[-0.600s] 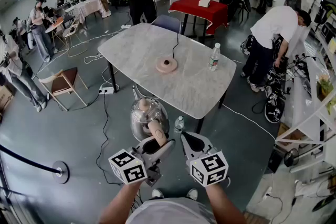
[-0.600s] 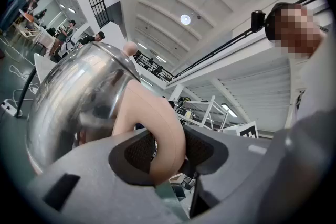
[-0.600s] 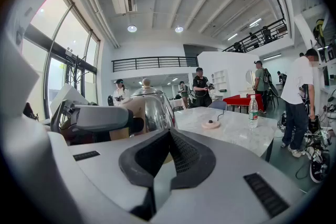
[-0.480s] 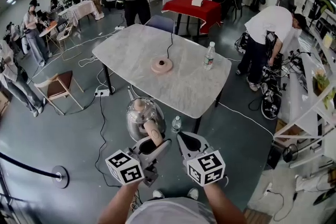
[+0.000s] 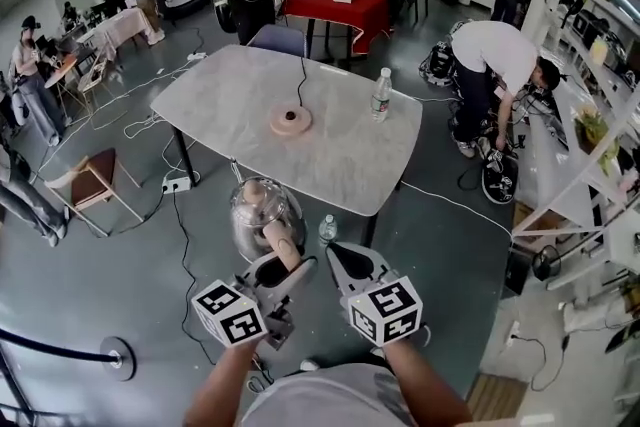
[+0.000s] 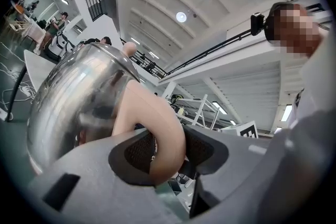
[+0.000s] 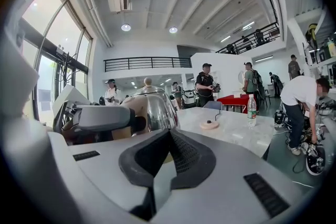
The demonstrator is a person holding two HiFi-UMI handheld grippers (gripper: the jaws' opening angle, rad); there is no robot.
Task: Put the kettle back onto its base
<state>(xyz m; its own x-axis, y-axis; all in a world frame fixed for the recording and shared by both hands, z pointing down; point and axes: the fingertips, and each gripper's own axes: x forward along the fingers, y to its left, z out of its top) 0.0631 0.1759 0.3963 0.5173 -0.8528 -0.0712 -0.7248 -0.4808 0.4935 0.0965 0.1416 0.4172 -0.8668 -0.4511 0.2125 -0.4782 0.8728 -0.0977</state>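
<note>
The shiny steel kettle (image 5: 256, 213) hangs in the air in front of the table's near edge, its lid knob up. My left gripper (image 5: 286, 269) is shut on its tan handle (image 6: 157, 128), whose curve fills the space between the pads, with the kettle body (image 6: 79, 92) just beyond. My right gripper (image 5: 341, 261) is beside it on the right, shut with nothing between its pads. The round tan base (image 5: 290, 120) sits in the middle of the grey table (image 5: 230, 100), its black cord running off the far edge. In the right gripper view, the kettle (image 7: 151, 105) is at the left and the base (image 7: 209, 125) on the table beyond.
A plastic water bottle (image 5: 381, 95) stands on the table to the right of the base. Another small bottle (image 5: 327, 229) stands on the floor by the table leg. A chair (image 5: 277, 40) is at the far side. Several people stand around the room, one bending at the right (image 5: 490, 50).
The table and base have slid left and slightly up in the head view as the person moved. The kettle stays in the left gripper, held the same way.
</note>
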